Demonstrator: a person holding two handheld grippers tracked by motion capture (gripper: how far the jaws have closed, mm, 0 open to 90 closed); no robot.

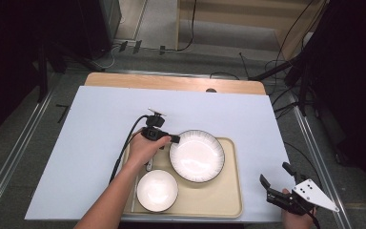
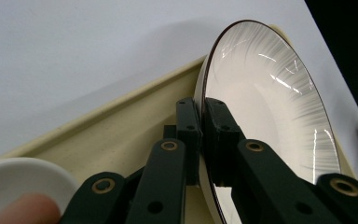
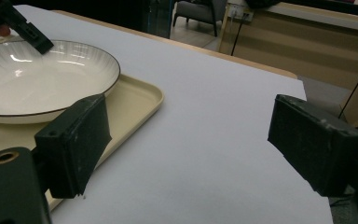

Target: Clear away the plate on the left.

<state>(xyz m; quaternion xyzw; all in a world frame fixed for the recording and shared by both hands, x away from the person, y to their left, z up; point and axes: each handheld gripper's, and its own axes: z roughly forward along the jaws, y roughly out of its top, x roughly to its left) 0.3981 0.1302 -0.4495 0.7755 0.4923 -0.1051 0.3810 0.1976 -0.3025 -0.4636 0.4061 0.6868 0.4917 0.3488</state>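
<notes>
A large white plate (image 1: 197,156) with a dark rim and fine ribbed lines lies on a beige tray (image 1: 233,191). My left gripper (image 1: 175,139) reaches in from the left and is shut on the plate's left rim. In the left gripper view the rim of the plate (image 2: 270,102) sits pinched between the two pads of the gripper (image 2: 201,107), over the tray (image 2: 121,130). My right gripper (image 1: 273,172) is open near the front right corner of the table. In its own view the right gripper (image 3: 191,135) holds nothing, with the plate (image 3: 37,79) to its left.
A small white bowl (image 1: 157,190) sits at the tray's front left, near my left forearm. The tray rests on a white sheet (image 1: 100,129) covering a wooden table (image 1: 171,82). Cables and stands line the floor beyond the table.
</notes>
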